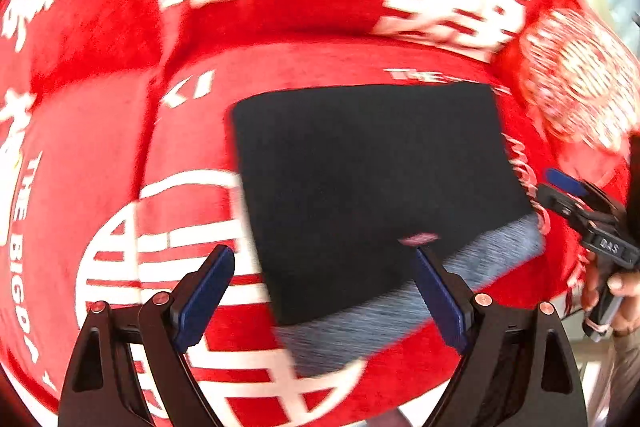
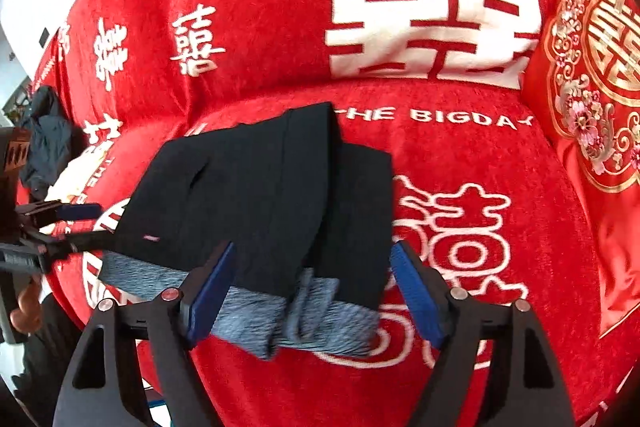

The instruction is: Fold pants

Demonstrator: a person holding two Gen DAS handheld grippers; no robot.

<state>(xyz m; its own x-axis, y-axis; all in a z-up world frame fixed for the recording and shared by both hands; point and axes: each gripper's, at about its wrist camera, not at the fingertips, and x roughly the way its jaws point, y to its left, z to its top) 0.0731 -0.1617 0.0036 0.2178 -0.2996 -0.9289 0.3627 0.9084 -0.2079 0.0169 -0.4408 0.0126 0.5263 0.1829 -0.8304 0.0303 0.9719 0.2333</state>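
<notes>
Both tongs, left tongs (image 1: 324,297) and right tongs (image 2: 312,291), gape wide, gripping nothing. Folded dark pants (image 2: 256,195) lie just past them on the red sofa cover (image 2: 500,227).

The folded pants (image 1: 380,195) on the red cover (image 1: 320,59) are viewed steeply from close above by each wrist camera, past its own claw, the left claw (image 1: 324,291) offset left, the right claw (image 2: 312,291) right.
</notes>
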